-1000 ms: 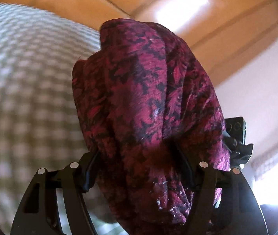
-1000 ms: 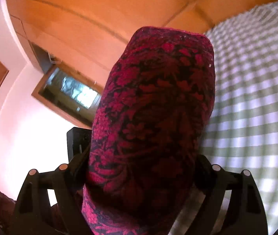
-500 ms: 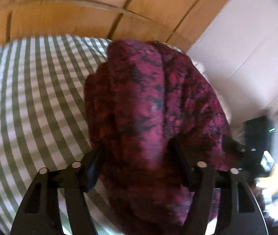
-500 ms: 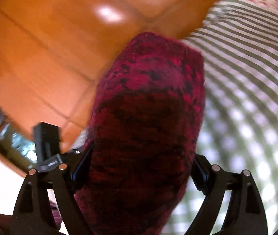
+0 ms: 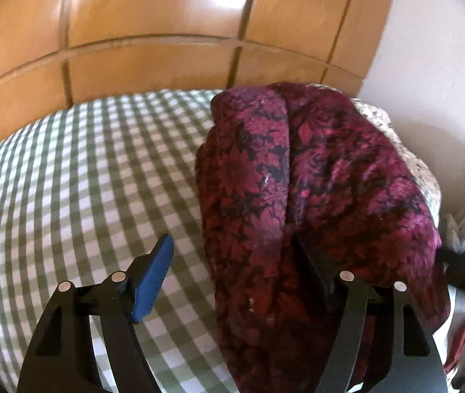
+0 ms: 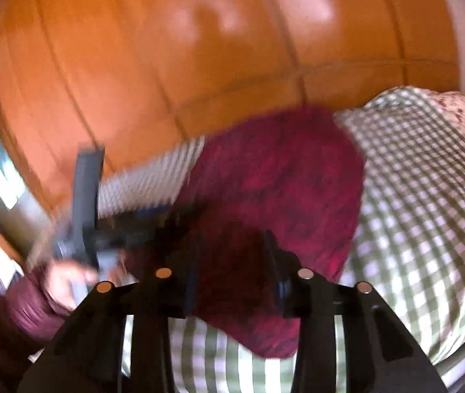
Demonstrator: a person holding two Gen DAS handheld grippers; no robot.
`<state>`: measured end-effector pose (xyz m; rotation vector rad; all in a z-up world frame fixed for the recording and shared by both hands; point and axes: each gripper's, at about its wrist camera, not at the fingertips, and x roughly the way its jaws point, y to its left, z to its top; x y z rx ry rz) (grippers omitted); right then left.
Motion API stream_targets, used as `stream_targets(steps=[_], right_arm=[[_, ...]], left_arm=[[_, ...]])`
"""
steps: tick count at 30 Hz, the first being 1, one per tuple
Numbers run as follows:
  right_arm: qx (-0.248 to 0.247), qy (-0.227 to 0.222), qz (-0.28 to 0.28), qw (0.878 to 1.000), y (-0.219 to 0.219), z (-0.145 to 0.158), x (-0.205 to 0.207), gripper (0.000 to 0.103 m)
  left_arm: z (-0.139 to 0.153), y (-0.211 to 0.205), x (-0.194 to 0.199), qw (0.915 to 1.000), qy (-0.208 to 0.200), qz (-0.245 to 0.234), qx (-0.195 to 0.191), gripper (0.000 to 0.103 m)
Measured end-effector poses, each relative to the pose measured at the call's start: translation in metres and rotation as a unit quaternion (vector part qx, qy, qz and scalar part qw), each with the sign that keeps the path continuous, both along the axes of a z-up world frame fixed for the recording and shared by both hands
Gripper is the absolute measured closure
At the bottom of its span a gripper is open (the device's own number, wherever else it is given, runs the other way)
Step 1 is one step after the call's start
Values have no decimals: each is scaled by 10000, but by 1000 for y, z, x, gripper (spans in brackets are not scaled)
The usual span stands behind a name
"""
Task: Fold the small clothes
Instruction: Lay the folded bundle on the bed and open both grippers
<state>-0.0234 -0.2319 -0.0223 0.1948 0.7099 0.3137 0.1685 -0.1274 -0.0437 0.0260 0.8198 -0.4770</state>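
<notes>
Left tongs (image 5: pixel 232 281) now parted beside garment (image 5: pixel 298 180); right tongs (image 6: pixel 232 281) narrowed

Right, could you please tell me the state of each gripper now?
Left gripper: open, jaws just opening; maroon garment drapes one finger, unpinched.
Right gripper: jaws just closing, gripping the maroon garment between them.

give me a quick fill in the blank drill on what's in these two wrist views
1. The dark red garment carries a ___ print.
2. The green and white sheet below it has a ___ pattern.
3. The orange-brown panels behind the bed are made of ___.

Missing words: floral; checked; wood
</notes>
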Motion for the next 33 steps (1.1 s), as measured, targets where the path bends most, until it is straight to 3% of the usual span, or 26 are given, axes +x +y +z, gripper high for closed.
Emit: stream_targets(steps=[3,5,7,8,10,15,18,28,33], right_arm=[[-517,37,-81,9986,16,-25,6,72],[-527,-5,-203,9984,14,-29,11,72],[-473,35,-272,9985,13,-26,12,71],[-496,47,-304,9983,13,-25,10,69],[-435,67,-320,9985,15,-19,0,60],[-595,-61,-384,9975,31,0,-10,22],[-769,-24,-554,9955,41,2,-10,13],[-219,236,-1692,9851,14,7,-28,3],[-260,221,-2184,9753,9,13,-45,2]], left_arm=[[-21,14,-7,9996,211,151,-102,26],[-27,23,-22,9987,354,239,-277,25],[-22,25,-29,9991,224,306,-169,23],[-18,26,-35,9993,108,356,-64,16],[-8,31,-43,9989,-71,456,43,12],[6,47,-76,9979,-203,610,102,11],[15,63,-108,9963,-415,714,245,4],[38,101,-169,9934,-702,899,113,4],[47,113,-196,9912,-870,997,99,4]])
